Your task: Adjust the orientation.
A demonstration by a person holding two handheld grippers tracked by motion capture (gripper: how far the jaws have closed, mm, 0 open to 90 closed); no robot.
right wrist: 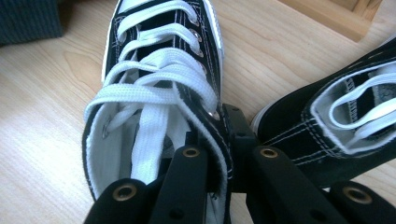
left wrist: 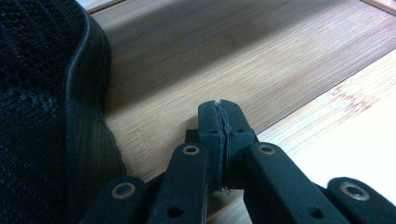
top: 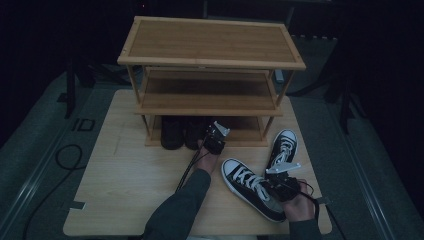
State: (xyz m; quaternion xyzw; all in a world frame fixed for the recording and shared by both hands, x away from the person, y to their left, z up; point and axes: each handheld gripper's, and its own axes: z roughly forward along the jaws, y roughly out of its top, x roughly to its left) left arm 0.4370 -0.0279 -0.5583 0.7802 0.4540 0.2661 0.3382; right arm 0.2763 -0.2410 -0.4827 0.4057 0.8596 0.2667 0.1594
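Right tongs (right wrist: pixel 224 140) clamp the canvas sneaker (right wrist: pixel 154 93) collar; left tongs (left wrist: pixel 223 135) clenched empty above grained bamboo

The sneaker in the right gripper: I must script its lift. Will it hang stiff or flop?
The near sneaker is pinched by its canvas collar in the right gripper, so the upper will likely fold. The rubber sole probably makes the toe sag. Loose laces may dangle.

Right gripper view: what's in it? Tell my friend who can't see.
The right gripper's two black jaws pinch the collar edge of a black canvas high-top sneaker with white laces, one jaw inside the opening. A second matching sneaker lies at the right on the pale wooden table.
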